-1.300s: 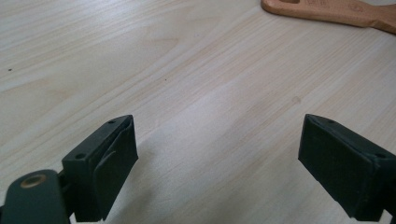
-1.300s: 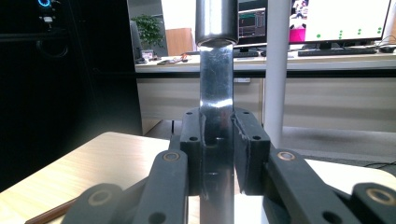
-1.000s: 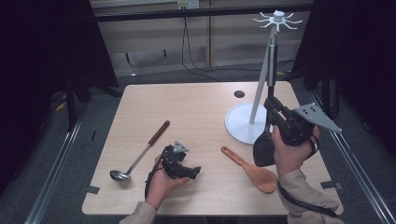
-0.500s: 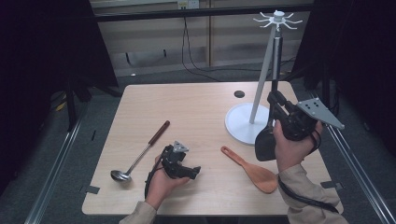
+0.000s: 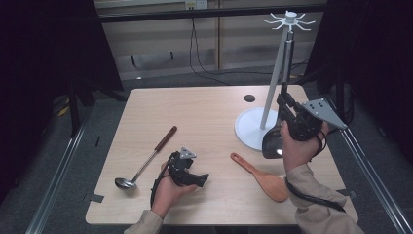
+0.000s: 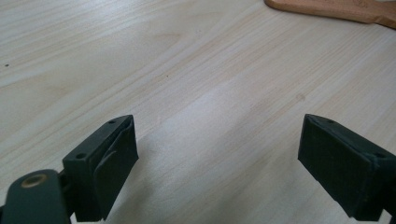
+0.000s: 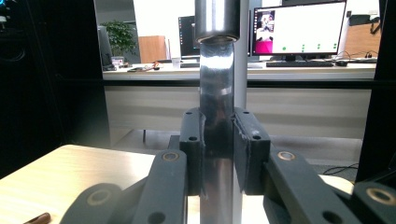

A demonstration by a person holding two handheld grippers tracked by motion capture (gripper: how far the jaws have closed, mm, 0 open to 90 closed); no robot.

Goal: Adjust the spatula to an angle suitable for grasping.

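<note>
The right gripper (image 5: 285,105) is clamping the handle of a dark ladle (image 5: 273,142) and holding it upright just beside the pole of the white hook stand (image 5: 272,83), on the side nearer the person. Its bowl is hanging above the near rim of the stand's round base. In the right gripper view the two pads (image 7: 192,140) are pressing on either side of the shiny metal handle (image 7: 215,116), which is running straight up between them. That grip low on the handle is probably chosen so that the top end is staying free to reach the ring of hooks at the stand's crown, though the handle's tip is too small to make out against the pole.

The left gripper (image 5: 195,176) is lying low on the table (image 5: 204,122), well to the left of the stand, with its jaws spread wide and nothing between them; it appears to be waiting its turn. A silver ladle with a brown handle (image 5: 146,163) is lying still further left of the stand, and a wooden rice paddle (image 5: 260,178) is lying in front of the stand's base, both seemingly not yet hung.
</note>
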